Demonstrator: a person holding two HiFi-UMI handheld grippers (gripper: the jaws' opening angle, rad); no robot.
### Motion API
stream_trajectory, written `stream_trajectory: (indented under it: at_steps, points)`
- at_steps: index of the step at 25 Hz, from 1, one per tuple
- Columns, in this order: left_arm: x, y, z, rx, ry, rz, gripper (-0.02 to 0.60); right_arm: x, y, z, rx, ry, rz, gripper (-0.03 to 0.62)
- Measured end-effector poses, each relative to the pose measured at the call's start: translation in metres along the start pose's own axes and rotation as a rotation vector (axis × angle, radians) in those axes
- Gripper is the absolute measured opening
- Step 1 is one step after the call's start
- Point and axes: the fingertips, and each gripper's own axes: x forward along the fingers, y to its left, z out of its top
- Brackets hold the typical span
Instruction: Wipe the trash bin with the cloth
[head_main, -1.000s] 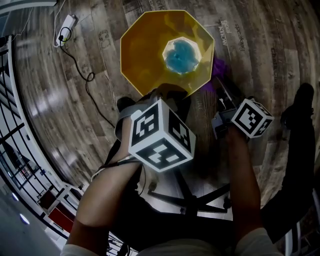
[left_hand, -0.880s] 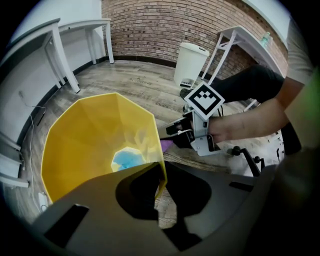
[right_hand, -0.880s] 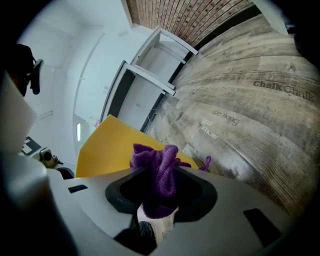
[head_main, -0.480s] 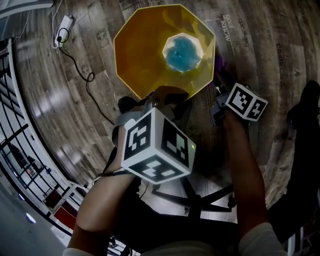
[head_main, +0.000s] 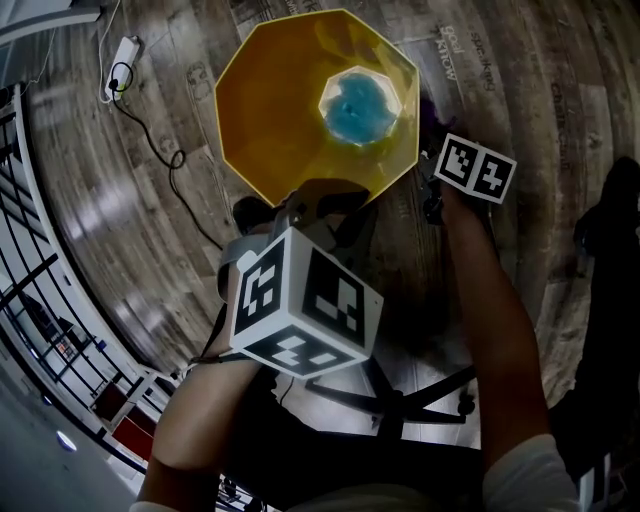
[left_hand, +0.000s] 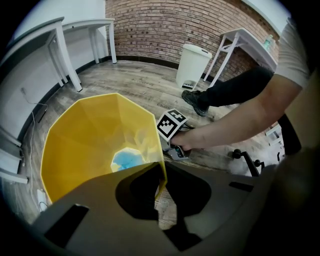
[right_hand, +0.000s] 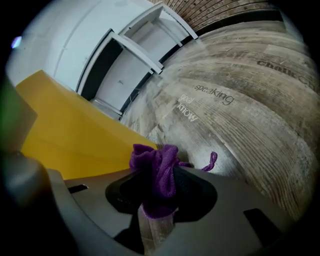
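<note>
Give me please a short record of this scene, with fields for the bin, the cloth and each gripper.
bin: yellow trash bin, upright on the wooden floor, top open
inside bin: something blue at the bottom; what it is cannot be told
left gripper: fingers shut on the bin's near rim
right gripper: fingers shut on the purple cloth
cloth position: outside the bin, beside its outer wall; contact with the wall unclear
</note>
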Motion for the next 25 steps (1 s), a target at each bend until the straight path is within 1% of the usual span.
stream_trajectory:
  at_steps: [4,10,13,18,22,25]
  points:
    - [0.001,0.000,0.000,-0.005,0.000,0.004,0.028,0.012,-0.011,-0.003,-0.042,0.045,-0.053,0.140]
    - [0.001,0.003,0.001,-0.020,-0.008,0.035,0.028,0.015,-0.012,0.000,-0.061,0.072,-0.079,0.140]
    - [0.002,0.003,0.001,-0.025,-0.017,0.053,0.028,0.014,-0.013,0.000,-0.104,0.097,-0.106,0.141]
    - [-0.001,0.004,0.000,0.000,-0.035,0.087,0.029,0.013,-0.015,-0.001,-0.183,0.142,-0.145,0.141]
    - [-0.014,0.005,-0.001,-0.047,-0.092,0.115,0.045,0.014,-0.012,0.000,-0.236,0.162,-0.154,0.141]
    - [-0.024,0.006,-0.005,-0.075,-0.133,0.143,0.052,0.011,-0.013,0.005,-0.251,0.150,-0.162,0.141]
